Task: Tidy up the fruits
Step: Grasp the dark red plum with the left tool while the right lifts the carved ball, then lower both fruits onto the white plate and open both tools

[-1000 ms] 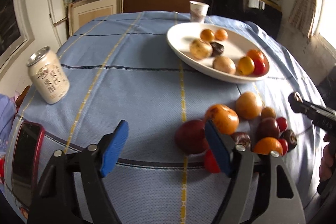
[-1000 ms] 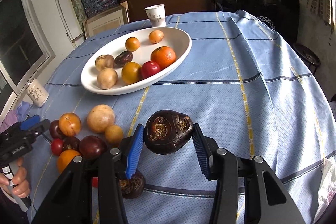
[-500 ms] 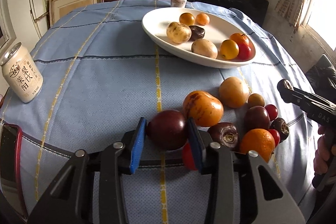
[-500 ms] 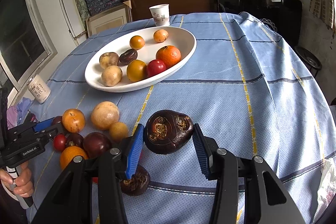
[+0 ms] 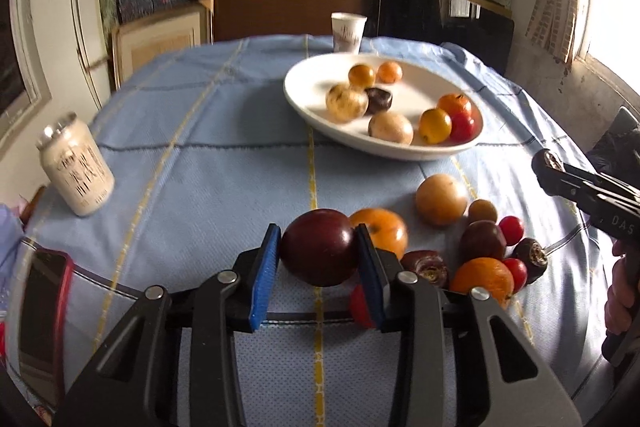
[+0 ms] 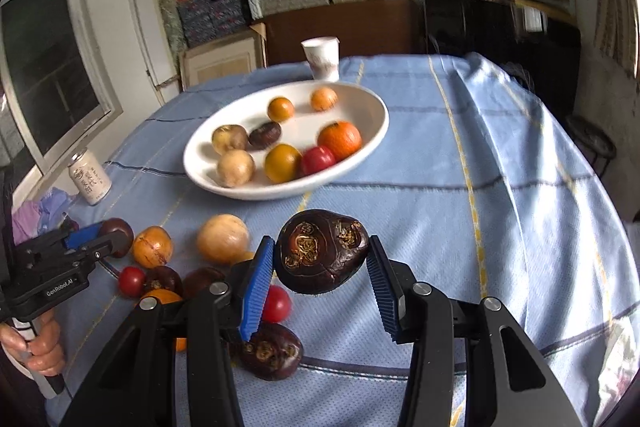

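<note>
Our left gripper (image 5: 318, 259) jaws hold a plum (image 5: 319, 253); right gripper (image 6: 320, 263) jaws hold a chestnut (image 6: 322, 251). We lift both slowly to the bowl (image 5: 304, 107).

Cup (image 5: 348, 33) behind bowl (image 5: 312, 107); can (image 5: 76, 171) far left, perhaps near table edge.

Both wrist cams look down-fwd, close; share white bowl (image 5: 304, 107) (image 6: 200, 171).

my left: dark red plum (image 5: 319, 251) held | my right: brown knobbly fruit (image 6: 322, 251) held | white oval bowl (image 6: 362, 163): eight fruits
</note>
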Demonstrator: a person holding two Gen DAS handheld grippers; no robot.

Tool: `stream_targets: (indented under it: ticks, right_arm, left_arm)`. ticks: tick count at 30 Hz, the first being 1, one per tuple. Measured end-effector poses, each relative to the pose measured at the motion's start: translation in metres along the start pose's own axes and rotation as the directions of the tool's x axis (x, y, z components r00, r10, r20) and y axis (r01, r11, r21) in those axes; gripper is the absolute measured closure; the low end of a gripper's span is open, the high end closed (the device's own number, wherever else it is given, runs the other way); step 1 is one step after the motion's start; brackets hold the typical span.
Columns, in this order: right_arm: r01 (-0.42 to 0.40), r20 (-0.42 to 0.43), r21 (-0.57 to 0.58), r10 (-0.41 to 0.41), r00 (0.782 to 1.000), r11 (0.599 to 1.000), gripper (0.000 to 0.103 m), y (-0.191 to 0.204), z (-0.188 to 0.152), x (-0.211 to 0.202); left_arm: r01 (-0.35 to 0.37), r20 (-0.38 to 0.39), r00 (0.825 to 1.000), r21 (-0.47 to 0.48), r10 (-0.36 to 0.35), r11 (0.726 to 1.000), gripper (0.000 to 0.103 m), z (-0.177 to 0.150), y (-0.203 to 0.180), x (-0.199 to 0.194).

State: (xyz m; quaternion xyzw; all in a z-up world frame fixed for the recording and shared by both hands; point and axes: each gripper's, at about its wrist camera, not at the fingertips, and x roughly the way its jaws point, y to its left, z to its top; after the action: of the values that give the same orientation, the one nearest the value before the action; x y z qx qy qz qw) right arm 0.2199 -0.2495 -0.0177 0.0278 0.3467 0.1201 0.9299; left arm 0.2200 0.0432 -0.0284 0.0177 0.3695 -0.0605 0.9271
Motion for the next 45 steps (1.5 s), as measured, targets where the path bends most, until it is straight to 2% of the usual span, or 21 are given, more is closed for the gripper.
stream_targets:
  ticks: [3, 6, 13, 16, 22, 29, 34, 35, 36, 37, 40, 45]
  right_arm:
    - [0.035, 0.05, -0.061, -0.032, 0.998, 0.998, 0.055, 0.01, 0.001, -0.005]
    - [0.079, 0.062, -0.093, -0.074, 0.995, 0.992, 0.055, 0.019, 0.011, -0.003]
    - [0.053, 0.067, -0.084, -0.047, 0.997, 0.995, 0.056, 0.034, 0.063, 0.016]
    - [0.051, 0.071, -0.085, -0.045, 0.996, 0.995, 0.056, 0.037, 0.081, 0.033]
    - [0.034, 0.043, -0.07, -0.031, 0.999, 0.997, 0.056, 0.034, 0.099, 0.068]
    - [0.013, 0.009, -0.054, -0.013, 1.0, 0.998, 0.055, 0.024, 0.111, 0.099]
    - [0.008, -0.003, -0.043, -0.008, 1.0, 0.999, 0.055, 0.021, 0.113, 0.109]
    - [0.001, -0.009, -0.04, -0.001, 1.0, 0.999, 0.055, 0.02, 0.113, 0.109]
    - [-0.002, -0.012, -0.039, 0.002, 1.0, 0.999, 0.053, 0.02, 0.113, 0.109]
    - [-0.006, -0.011, -0.038, 0.005, 1.0, 0.999, 0.05, 0.02, 0.113, 0.106]
    - [-0.011, 0.02, -0.029, 0.012, 1.0, 1.0, 0.049, 0.02, 0.117, 0.091]
    - [-0.035, 0.042, -0.01, 0.035, 0.998, 0.999, 0.046, 0.02, 0.113, 0.063]
  left_arm:
    - [0.029, 0.026, 0.999, -0.004, -0.029, 1.0, 0.066, 0.002, -0.003, -0.009]
    - [0.059, 0.011, 0.998, -0.002, -0.059, 0.998, 0.066, 0.018, -0.007, -0.005]
    - [0.087, 0.038, 0.996, -0.026, -0.086, 0.996, 0.066, 0.09, -0.007, 0.017]
    - [0.054, 0.043, 0.998, -0.021, -0.053, 0.998, 0.066, 0.117, -0.007, 0.035]
    - [0.006, 0.002, 1.0, -0.015, -0.006, 1.0, 0.066, 0.155, -0.011, 0.084]
    - [-0.028, -0.041, 0.999, -0.007, 0.028, 1.0, 0.066, 0.17, -0.014, 0.125]
    - [-0.058, -0.059, 0.997, 0.001, 0.058, 0.998, 0.064, 0.173, -0.016, 0.135]
    - [-0.067, -0.057, 0.996, -0.001, 0.066, 0.998, 0.054, 0.173, -0.016, 0.134]
    - [-0.083, -0.046, 0.995, -0.001, 0.083, 0.997, 0.038, 0.173, -0.016, 0.13]
    - [-0.095, -0.03, 0.995, 0.0, 0.095, 0.995, 0.034, 0.172, -0.017, 0.126]
    - [-0.127, 0.025, 0.992, 0.042, 0.126, 0.991, 0.031, 0.171, -0.023, 0.104]
    - [-0.157, 0.103, 0.984, 0.087, 0.148, 0.984, 0.016, 0.157, -0.035, 0.058]
